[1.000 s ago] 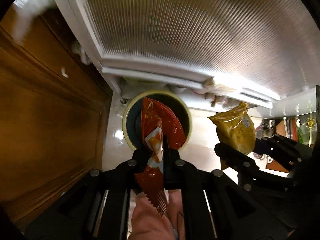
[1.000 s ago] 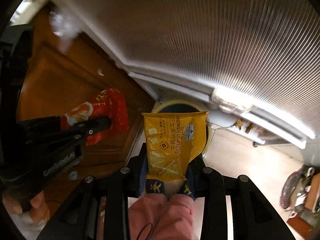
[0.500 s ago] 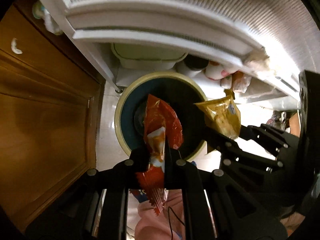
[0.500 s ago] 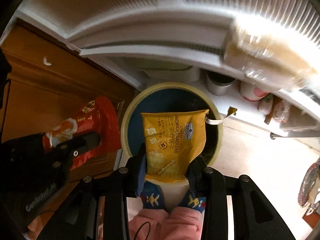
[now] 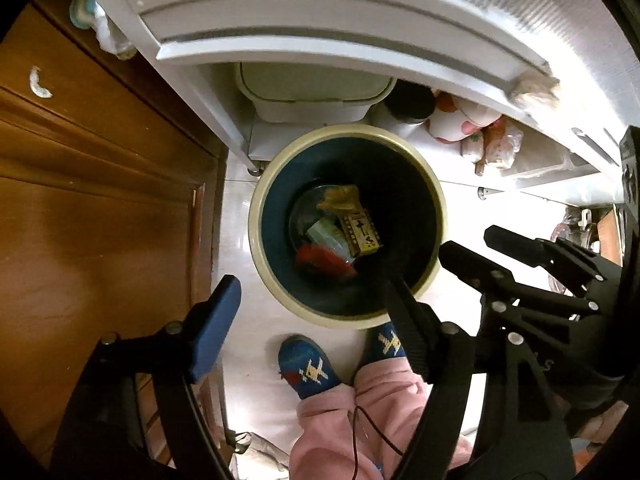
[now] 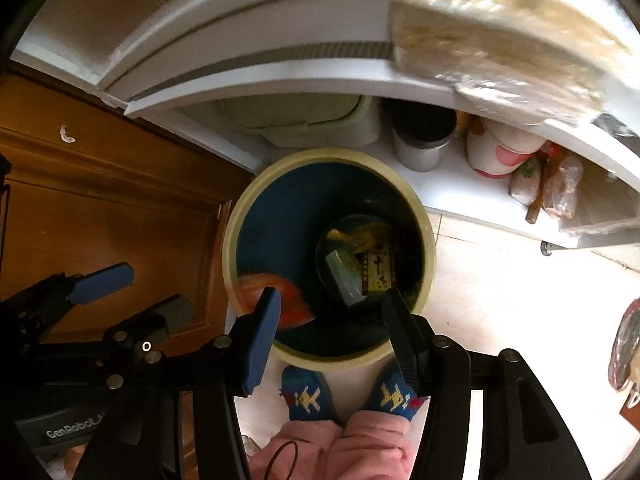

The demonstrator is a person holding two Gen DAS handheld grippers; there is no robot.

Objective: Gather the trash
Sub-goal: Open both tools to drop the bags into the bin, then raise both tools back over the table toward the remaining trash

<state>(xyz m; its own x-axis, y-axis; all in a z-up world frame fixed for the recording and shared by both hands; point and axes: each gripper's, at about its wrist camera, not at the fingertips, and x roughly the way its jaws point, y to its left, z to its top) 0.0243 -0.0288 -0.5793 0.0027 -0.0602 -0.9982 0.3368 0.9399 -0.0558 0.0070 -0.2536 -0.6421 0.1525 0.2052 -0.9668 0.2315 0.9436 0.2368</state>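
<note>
A round trash bin [image 5: 256, 240] [image 6: 230, 248] with a cream rim and dark blue inside stands on the floor right below both grippers. My left gripper [image 5: 312, 316] hangs over its near rim, jaws opening wide, nothing between them. A red wrapper [image 5: 324, 258] [image 6: 282, 298] is inside the bin, blurred against the wall in the right wrist view. My right gripper [image 6: 332, 320] [image 5: 500, 256] is beside the left one, jaws opening and empty. At the bin's bottom lie a yellow crumpled wrapper [image 5: 340, 196] [image 6: 360, 236] and a patterned packet [image 5: 362, 234].
A wooden cabinet [image 5: 100, 220] stands close on the left. A white shelf unit [image 5: 320, 40] overhangs the far side, with a lidded white bin [image 5: 312, 92], a metal can [image 6: 424, 148] and a cup [image 6: 500, 152] below. The person's blue-socked feet [image 5: 308, 368] touch the bin's near side.
Both grippers sank toward the bin and went from shut to open. The red wrapper left the left jaws and the yellow cracker packet left the right jaws; both dropped into the bin.
</note>
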